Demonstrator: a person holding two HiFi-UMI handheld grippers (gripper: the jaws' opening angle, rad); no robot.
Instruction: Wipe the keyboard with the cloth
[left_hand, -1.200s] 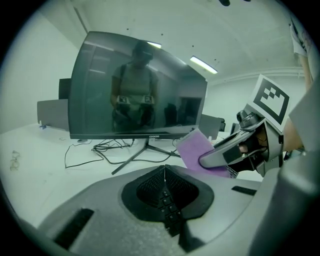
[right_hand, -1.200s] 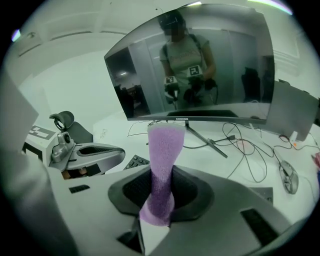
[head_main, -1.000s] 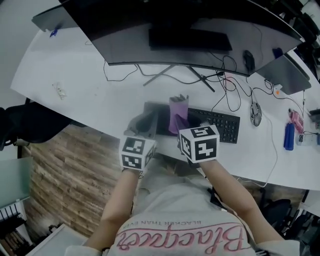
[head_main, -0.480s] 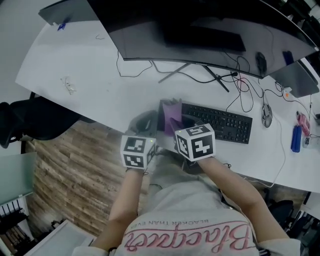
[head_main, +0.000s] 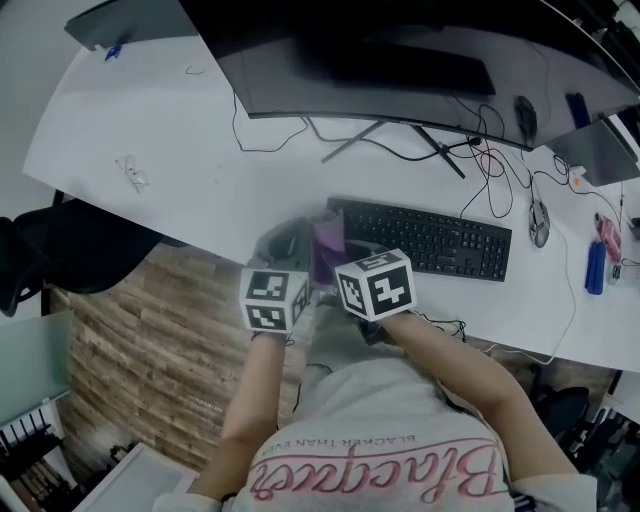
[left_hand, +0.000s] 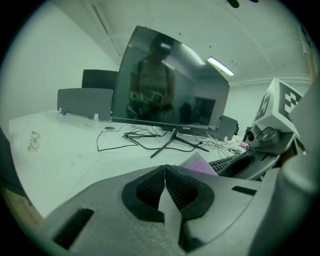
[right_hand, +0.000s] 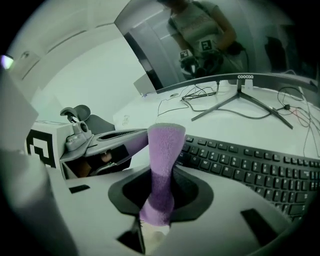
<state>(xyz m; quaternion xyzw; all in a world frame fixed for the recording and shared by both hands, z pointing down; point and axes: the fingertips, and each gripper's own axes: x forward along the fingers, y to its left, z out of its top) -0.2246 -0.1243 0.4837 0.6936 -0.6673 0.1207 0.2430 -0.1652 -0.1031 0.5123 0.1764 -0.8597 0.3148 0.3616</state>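
Observation:
A black keyboard (head_main: 430, 238) lies on the white desk (head_main: 180, 150) in front of the monitor. My right gripper (head_main: 328, 256) is shut on a purple cloth (head_main: 326, 243) just off the keyboard's left end. In the right gripper view the cloth (right_hand: 162, 160) stands up from between the jaws of the right gripper (right_hand: 159, 197), with the keyboard (right_hand: 250, 160) to its right. My left gripper (head_main: 290, 243) sits close on the left of the cloth. Its jaws are shut with nothing between them in the left gripper view (left_hand: 165, 186). There a corner of the cloth (left_hand: 200, 164) shows beside the keyboard (left_hand: 222, 161).
A wide curved monitor (head_main: 400, 60) on a splayed stand (head_main: 390, 140) fills the back of the desk, with cables trailing around it. A mouse (head_main: 540, 222) and a blue item (head_main: 594, 272) lie right of the keyboard. A black chair (head_main: 60, 250) stands at the left over wood flooring.
My right gripper has carried the cloth leftward along the keyboard, from over its left part to just past its left end. The left gripper has stayed beside it.

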